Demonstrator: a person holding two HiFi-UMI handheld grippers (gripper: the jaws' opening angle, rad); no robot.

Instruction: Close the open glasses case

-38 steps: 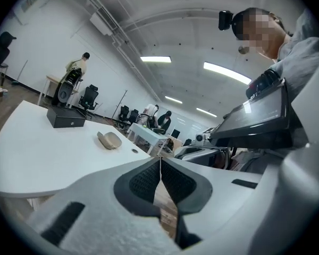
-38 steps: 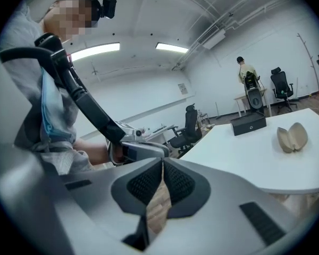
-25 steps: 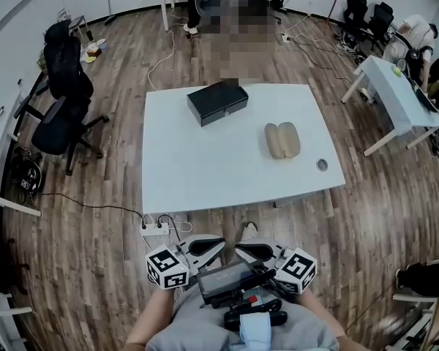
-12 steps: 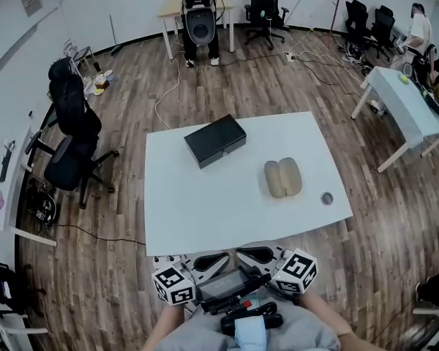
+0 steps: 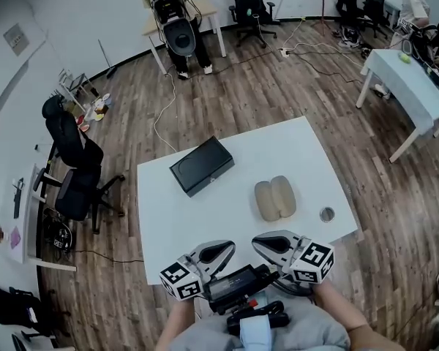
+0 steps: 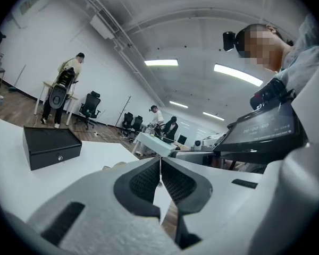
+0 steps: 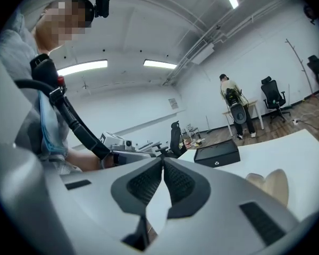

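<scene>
The open glasses case is beige and lies with both halves spread flat on the right half of the white table. Its edge also shows in the right gripper view. My left gripper and right gripper hang over the table's near edge, tips turned toward each other, well short of the case. Both are shut with nothing between the jaws, as the left gripper and right gripper show in their own views.
A black box sits at the table's far left. A small round grey object lies near the right front corner. A black office chair stands left of the table, and another white table at the far right.
The table has come closer in the head view. Both grippers have gone from over the floor to over its near edge. Their jaws stay shut.
</scene>
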